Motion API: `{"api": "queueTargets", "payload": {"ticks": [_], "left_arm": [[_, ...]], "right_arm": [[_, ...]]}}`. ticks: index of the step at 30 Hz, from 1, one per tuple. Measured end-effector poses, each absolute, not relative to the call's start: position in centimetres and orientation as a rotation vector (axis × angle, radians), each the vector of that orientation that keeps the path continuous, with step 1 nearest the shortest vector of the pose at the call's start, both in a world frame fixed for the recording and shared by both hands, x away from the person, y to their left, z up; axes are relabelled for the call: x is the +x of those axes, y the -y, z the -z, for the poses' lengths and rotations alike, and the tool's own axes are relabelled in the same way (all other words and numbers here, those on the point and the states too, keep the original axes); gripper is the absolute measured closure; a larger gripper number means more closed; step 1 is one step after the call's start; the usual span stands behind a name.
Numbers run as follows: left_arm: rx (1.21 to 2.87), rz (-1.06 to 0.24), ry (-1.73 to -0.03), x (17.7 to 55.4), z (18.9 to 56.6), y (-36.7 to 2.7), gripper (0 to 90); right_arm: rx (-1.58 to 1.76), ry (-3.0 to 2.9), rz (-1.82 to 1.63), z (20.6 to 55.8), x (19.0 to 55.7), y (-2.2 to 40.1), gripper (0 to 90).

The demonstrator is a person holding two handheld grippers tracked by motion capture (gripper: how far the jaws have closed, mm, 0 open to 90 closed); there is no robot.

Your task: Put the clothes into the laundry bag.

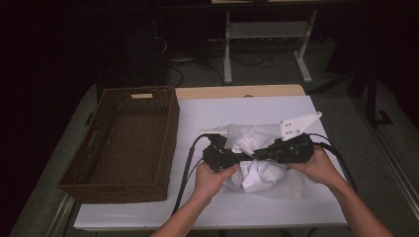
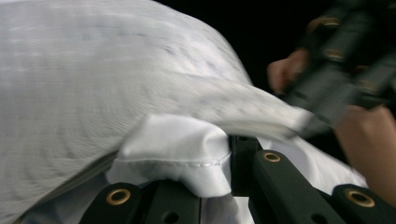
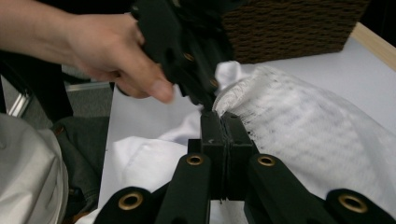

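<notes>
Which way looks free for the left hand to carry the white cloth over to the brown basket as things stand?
Probably leftward: the basket sits open-topped beside the left hand, nothing between them. But the right gripper also clamps the cloth.

One white cloth [image 1: 257, 170], one woven basket [image 1: 123, 143], two hand-held grippers: left [image 1: 247, 157], right [image 1: 255, 154].

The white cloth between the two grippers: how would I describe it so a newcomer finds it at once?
Start at the brown wicker basket on the table's left side. Just right of it, on the white table cover, lies a crumpled white cloth, the only soft, wrinkled thing there, pinched by both grippers.
</notes>
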State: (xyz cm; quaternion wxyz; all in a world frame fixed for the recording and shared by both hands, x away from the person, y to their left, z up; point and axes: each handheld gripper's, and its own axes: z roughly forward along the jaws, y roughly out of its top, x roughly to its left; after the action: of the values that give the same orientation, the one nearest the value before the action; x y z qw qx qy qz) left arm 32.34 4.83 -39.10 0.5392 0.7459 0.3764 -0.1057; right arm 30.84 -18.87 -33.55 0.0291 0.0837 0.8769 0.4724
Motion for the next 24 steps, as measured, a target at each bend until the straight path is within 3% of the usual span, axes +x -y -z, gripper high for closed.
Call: {"api": "queueTargets", "payload": {"ticks": [7,10,12,18,22,24], "left_arm": [[1.778,0.223,-1.08,36.8,43.8,-3.6,84.0],[1.783,0.232,-1.073,36.8,43.6,-3.9,81.9],[1.823,0.234,-1.056,36.5,43.1,-4.4,75.6],[1.916,0.274,-1.002,34.8,41.1,-6.1,43.3],[1.975,0.299,-0.987,33.6,40.7,-7.1,32.2],[1.995,0.345,-0.982,33.2,41.1,-7.5,30.8]], "right_arm": [[0.304,-2.749,-1.431,34.8,31.9,18.2,88.8],[0.363,-2.757,-1.393,35.7,32.7,18.5,88.8],[0.413,-2.743,-1.377,35.9,33.1,19.1,88.7],[0.467,-2.715,-1.364,36.1,33.5,20.0,88.7],[0.485,-2.711,-1.347,36.1,33.8,20.0,88.7],[0.485,-2.707,-1.345,36.2,33.9,20.0,88.7]]}}
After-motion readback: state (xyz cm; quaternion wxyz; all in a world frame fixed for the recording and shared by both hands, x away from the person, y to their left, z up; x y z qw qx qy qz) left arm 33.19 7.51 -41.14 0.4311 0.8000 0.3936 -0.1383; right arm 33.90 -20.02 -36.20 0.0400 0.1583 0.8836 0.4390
